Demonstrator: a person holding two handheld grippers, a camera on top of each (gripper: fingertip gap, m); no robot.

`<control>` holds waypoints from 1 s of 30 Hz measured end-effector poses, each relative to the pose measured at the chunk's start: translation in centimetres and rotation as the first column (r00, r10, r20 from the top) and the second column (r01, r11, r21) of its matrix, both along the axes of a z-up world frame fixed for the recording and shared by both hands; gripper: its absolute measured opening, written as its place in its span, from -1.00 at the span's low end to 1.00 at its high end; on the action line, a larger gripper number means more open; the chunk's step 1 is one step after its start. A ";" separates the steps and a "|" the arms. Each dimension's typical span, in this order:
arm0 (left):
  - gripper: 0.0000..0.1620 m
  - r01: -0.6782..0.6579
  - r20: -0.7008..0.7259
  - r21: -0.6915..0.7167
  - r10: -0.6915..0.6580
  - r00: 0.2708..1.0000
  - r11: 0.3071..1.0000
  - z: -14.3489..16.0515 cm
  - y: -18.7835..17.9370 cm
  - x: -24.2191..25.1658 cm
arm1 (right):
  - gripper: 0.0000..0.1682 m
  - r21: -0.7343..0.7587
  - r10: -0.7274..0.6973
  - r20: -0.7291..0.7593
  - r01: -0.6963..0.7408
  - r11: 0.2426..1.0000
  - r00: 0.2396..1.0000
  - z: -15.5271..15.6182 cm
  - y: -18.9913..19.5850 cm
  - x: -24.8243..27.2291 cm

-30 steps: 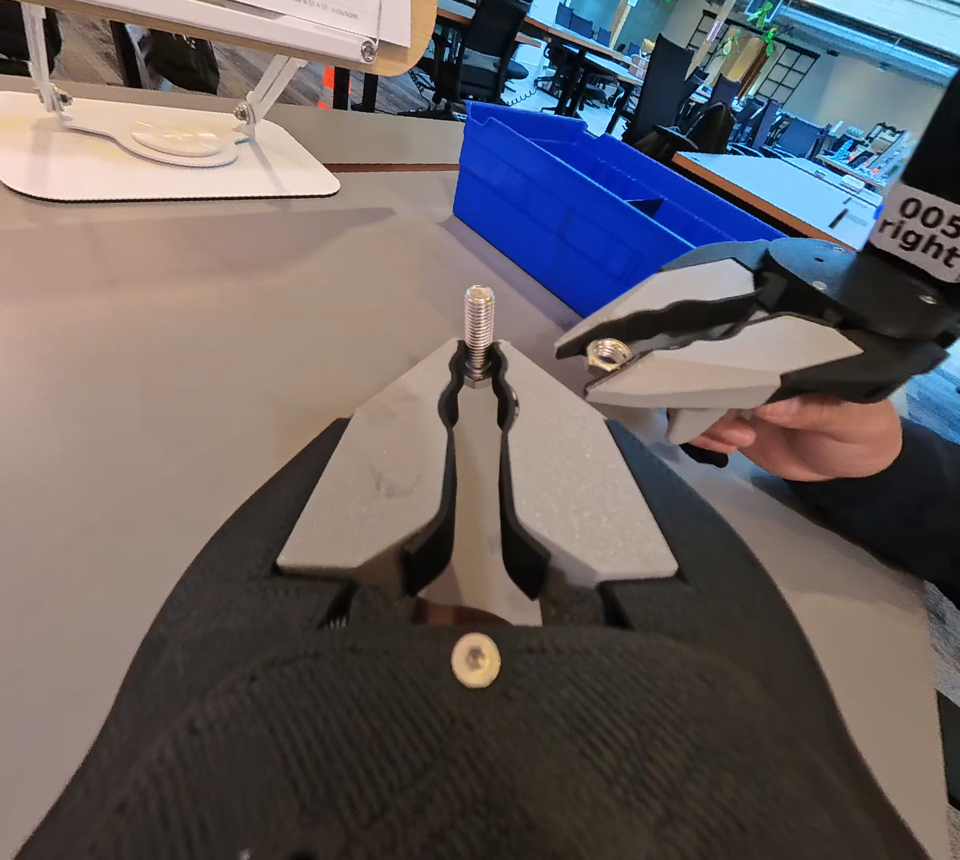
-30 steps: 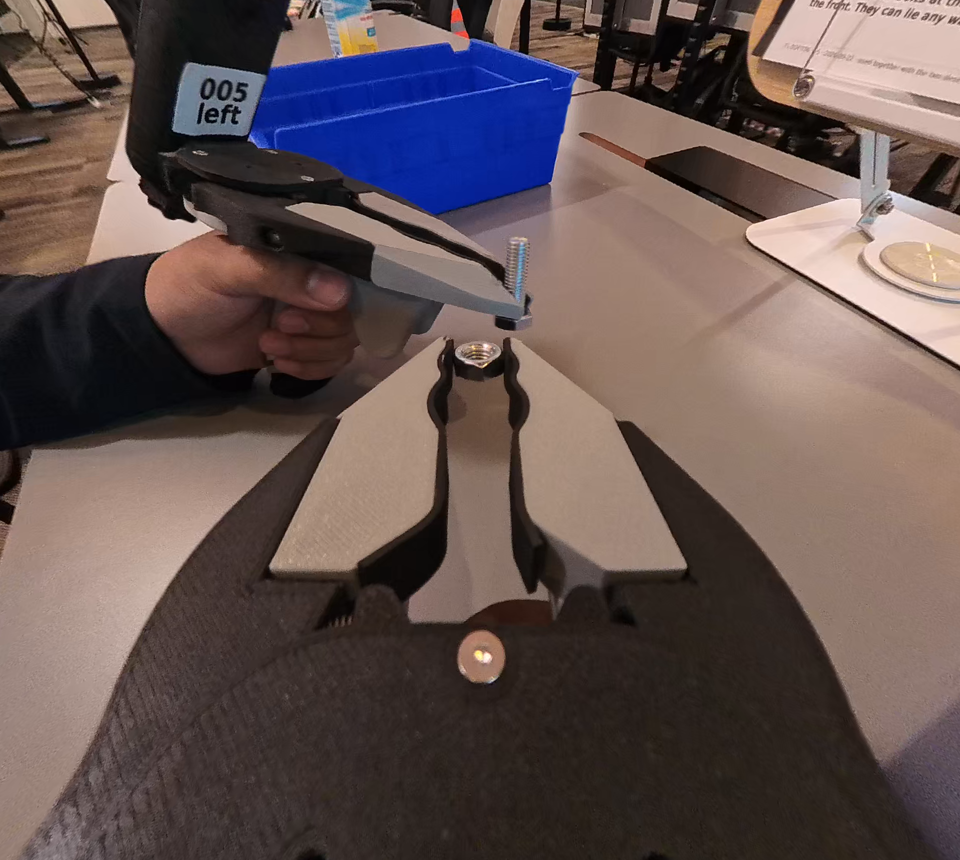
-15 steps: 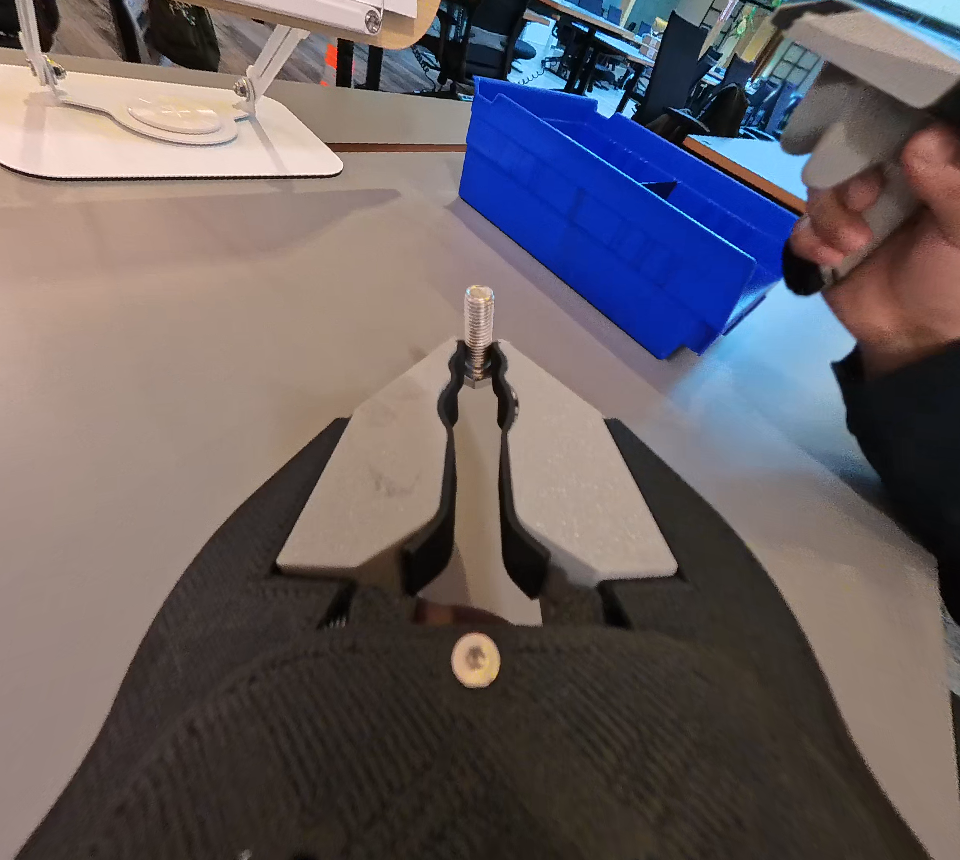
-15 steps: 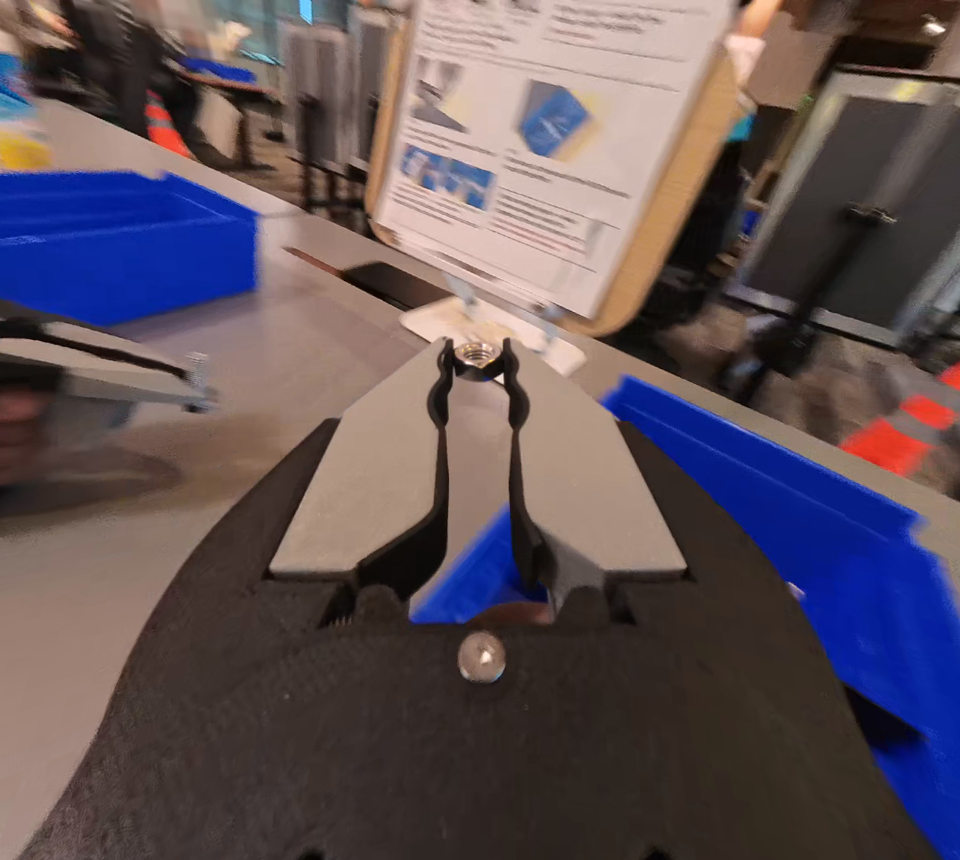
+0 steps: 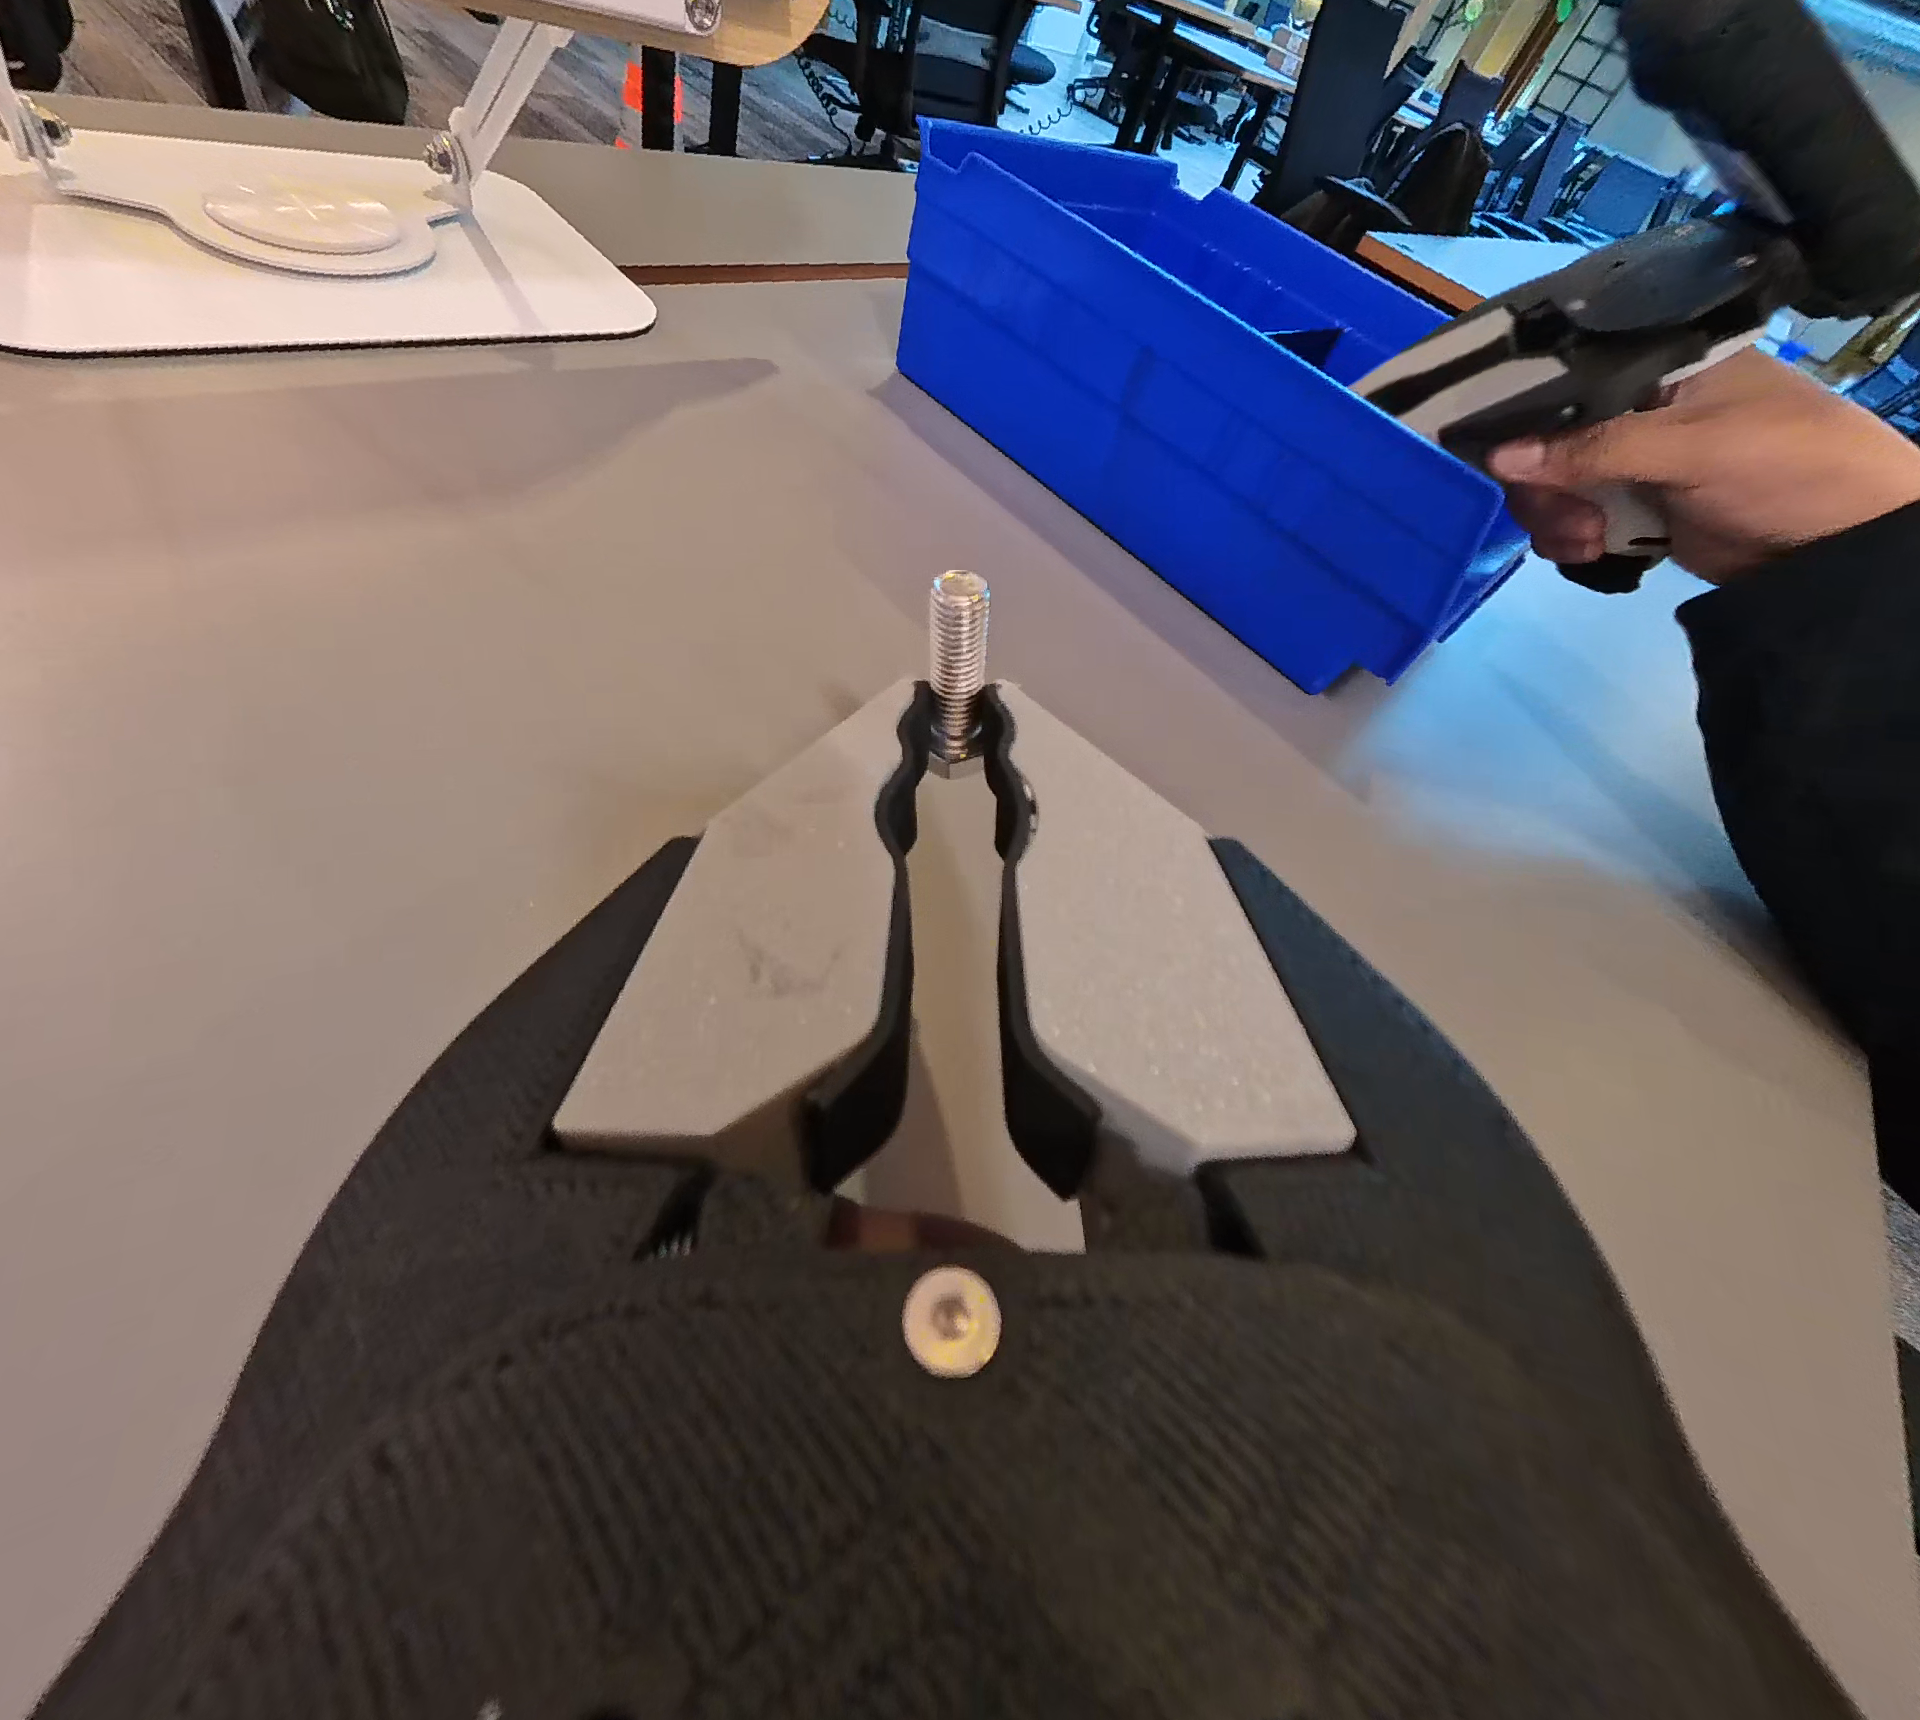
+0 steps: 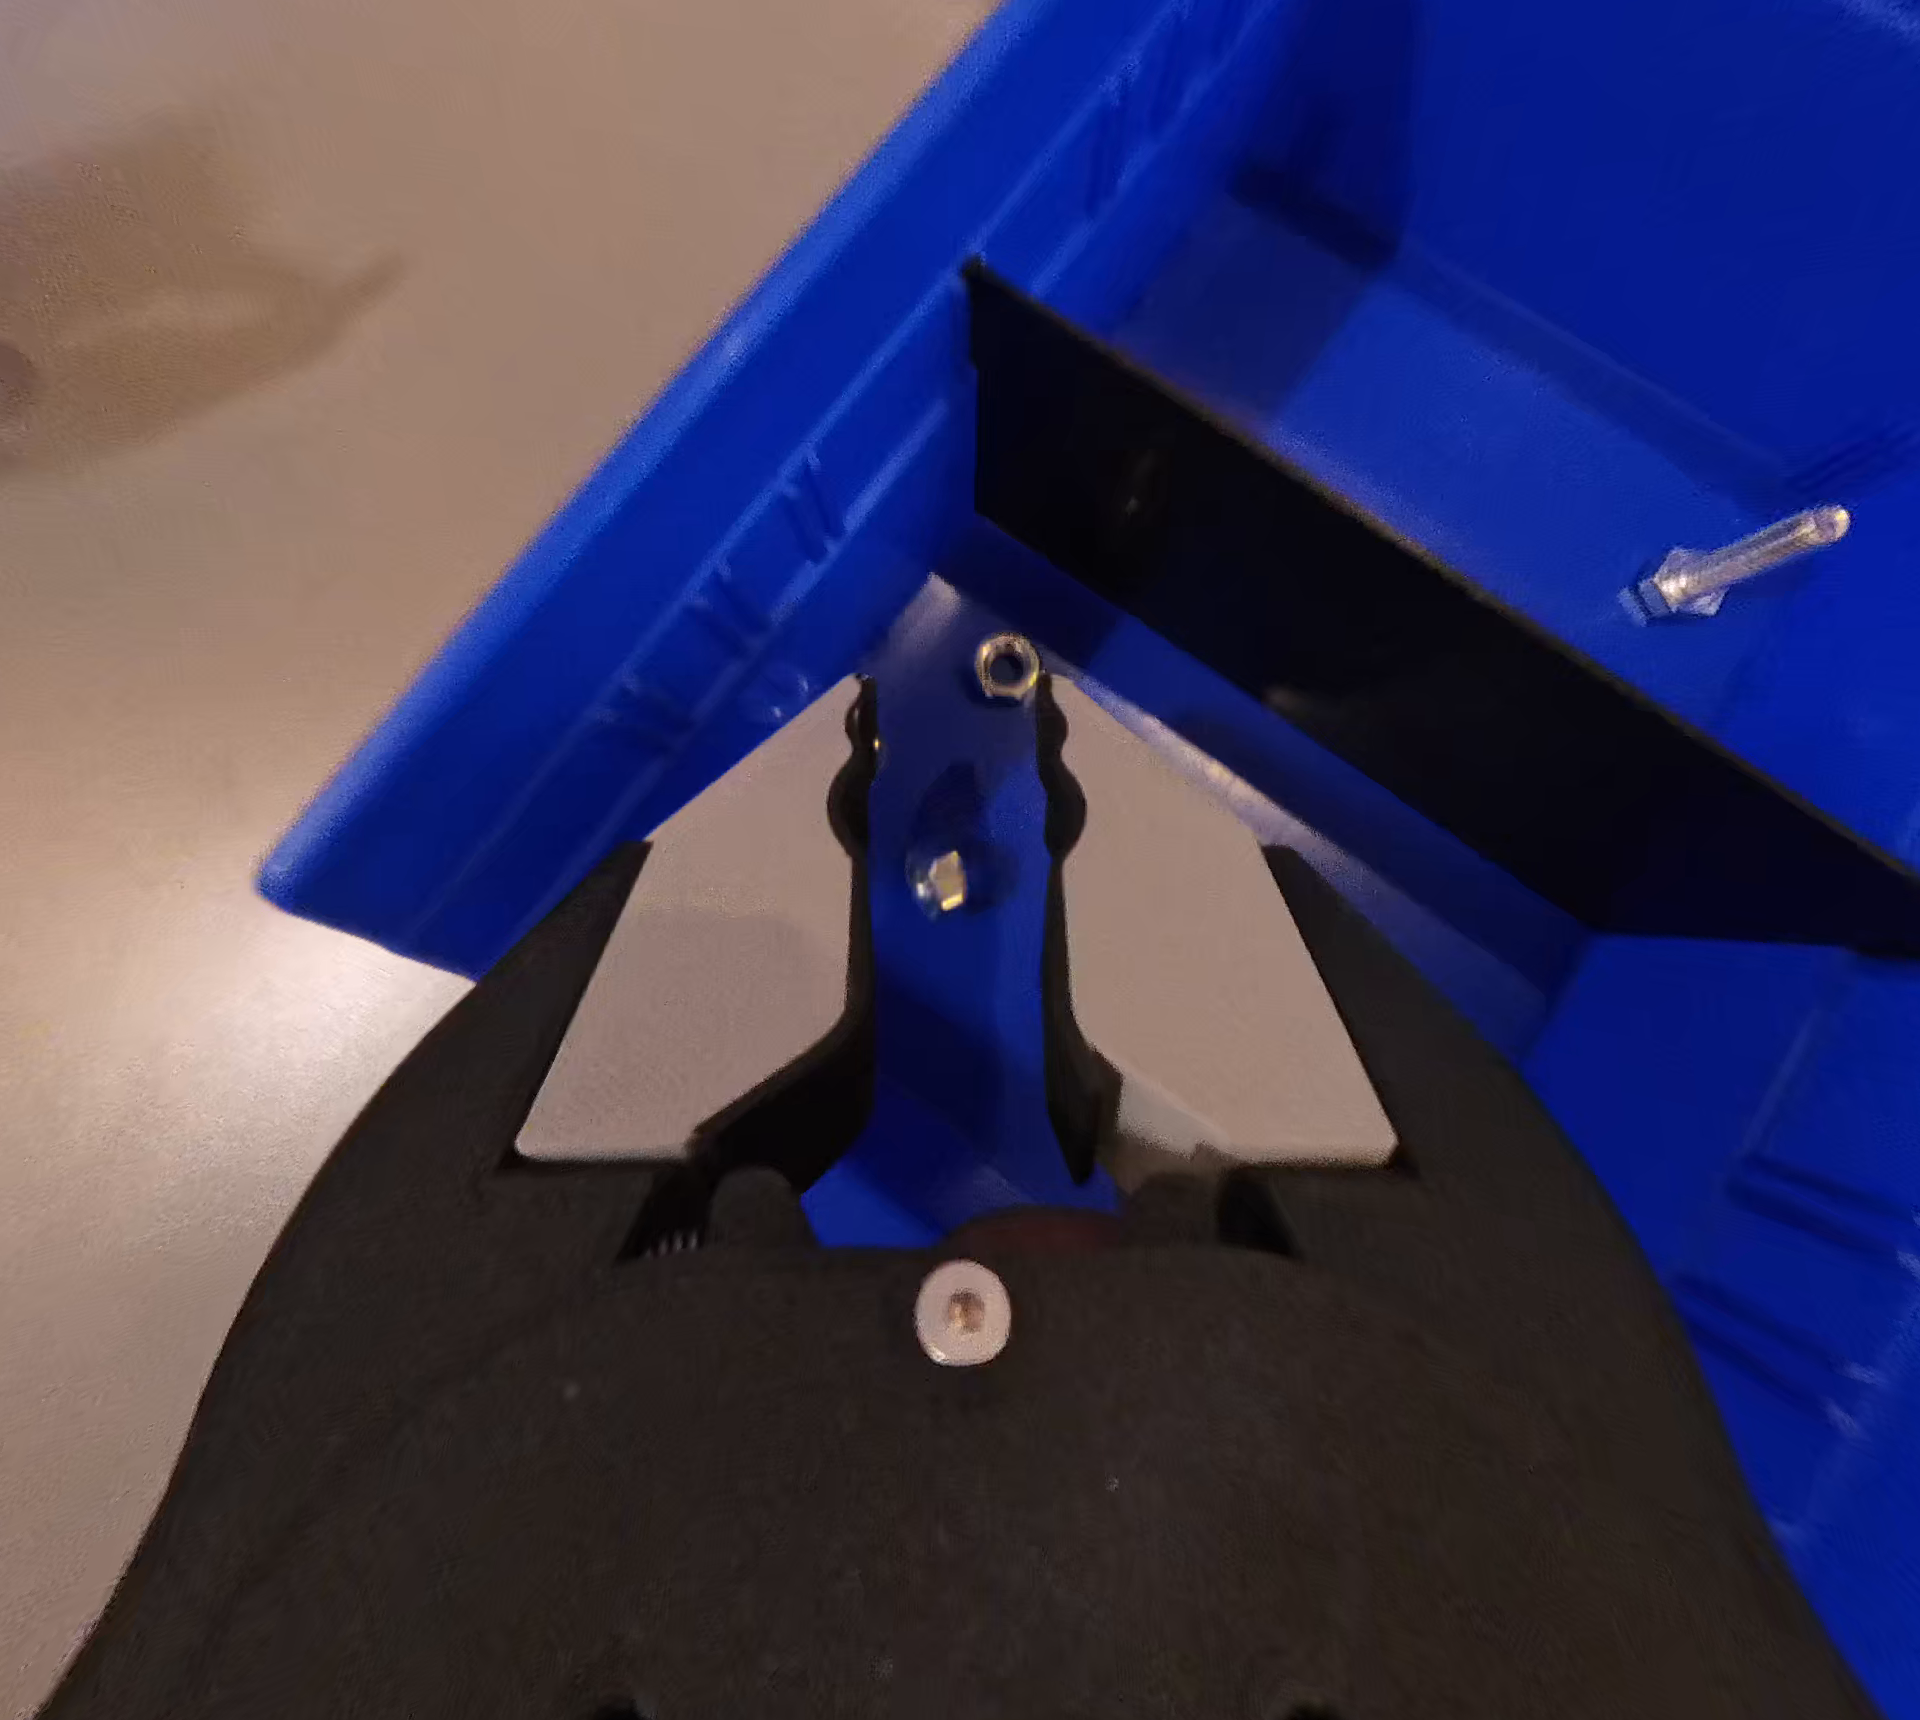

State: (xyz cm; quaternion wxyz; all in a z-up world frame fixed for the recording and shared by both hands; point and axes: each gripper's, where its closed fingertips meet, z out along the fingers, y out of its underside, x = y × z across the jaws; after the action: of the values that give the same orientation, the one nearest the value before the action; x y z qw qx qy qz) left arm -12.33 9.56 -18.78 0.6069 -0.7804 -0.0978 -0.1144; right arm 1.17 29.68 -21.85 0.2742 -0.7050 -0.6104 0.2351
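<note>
My left gripper [image 5: 958, 720] is shut on the head end of a silver bolt [image 5: 958, 631], which stands upright above the grey table [image 5: 416, 631]. My right gripper [image 6: 952, 688] is open and points down into the near compartment of a blue bin [image 6: 727, 527]. A silver nut [image 6: 1006, 664] lies on the bin floor just past its right fingertip. A second, blurred nut [image 6: 940, 875] shows between the fingers, free of them. A black divider [image 6: 1351, 569] splits the bin. Another bolt [image 6: 1745, 564] lies in the far compartment. In the left wrist view the right gripper [image 5: 1392, 397] hangs over the bin [image 5: 1195, 423].
A white stand with a flat base [image 5: 312, 268] holds a printed sheet at the table's back left. Office chairs and desks stand behind the table. A person's hand and dark sleeve [image 5: 1818, 735] are at the right. Across from one pair of fingers to the other is roughly 25 cm.
My right gripper swung from beside the left gripper to over the blue bin, tilted down and opened, letting go of the nut. My left gripper kept the bolt and barely moved.
</note>
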 end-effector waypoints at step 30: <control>-0.92 0.244 -0.241 -0.003 -0.237 0.941 0.970 0.6 0.1 5.9 | -0.93 0.009 0.451 -0.483 -0.510 0.860 0.751 5.2 -21.7 -9.6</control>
State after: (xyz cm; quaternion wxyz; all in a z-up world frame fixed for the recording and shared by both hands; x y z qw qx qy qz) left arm -6.43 9.70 -18.23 0.6062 -0.7863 0.0738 -0.0940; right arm -8.45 8.03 -16.69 0.2996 -0.4611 -0.6705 0.4981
